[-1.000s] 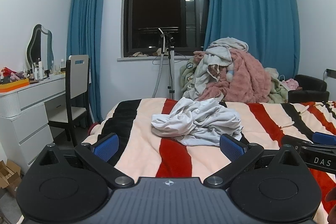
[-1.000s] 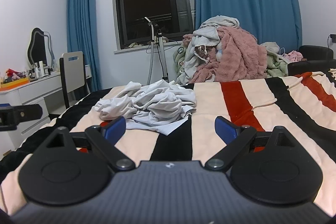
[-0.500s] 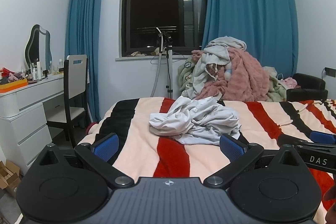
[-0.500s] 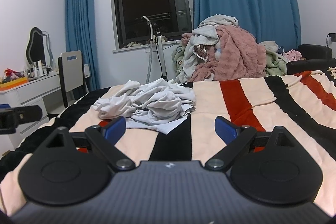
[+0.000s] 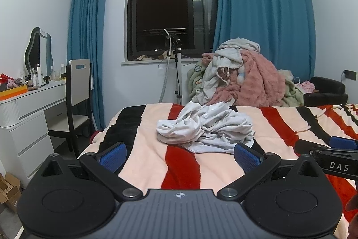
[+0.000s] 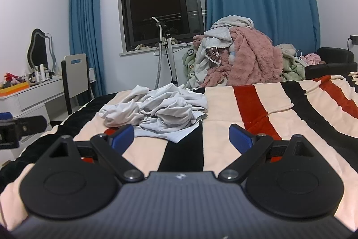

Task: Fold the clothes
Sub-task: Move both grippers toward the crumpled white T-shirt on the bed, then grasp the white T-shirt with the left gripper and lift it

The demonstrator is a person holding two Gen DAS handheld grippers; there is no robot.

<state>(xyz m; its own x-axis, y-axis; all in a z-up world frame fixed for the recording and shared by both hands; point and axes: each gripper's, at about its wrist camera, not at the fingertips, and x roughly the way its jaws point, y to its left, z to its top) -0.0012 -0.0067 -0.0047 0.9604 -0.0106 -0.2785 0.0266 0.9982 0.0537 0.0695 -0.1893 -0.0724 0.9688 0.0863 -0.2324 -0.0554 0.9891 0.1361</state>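
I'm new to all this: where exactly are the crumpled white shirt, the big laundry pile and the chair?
white shirt [image 5: 204, 128]: left wrist view, middle of the crumpled heap.
laundry pile [image 6: 250, 55]: right wrist view, pink fleece on its front.
chair [image 5: 79, 80]: left wrist view, pale backrest.

The crumpled white garment [image 5: 204, 130] is now seen slightly higher and further left in the left wrist frame, and in the right wrist view [image 6: 156, 111] it is brought closer to the blue fingers [image 6: 123, 134].
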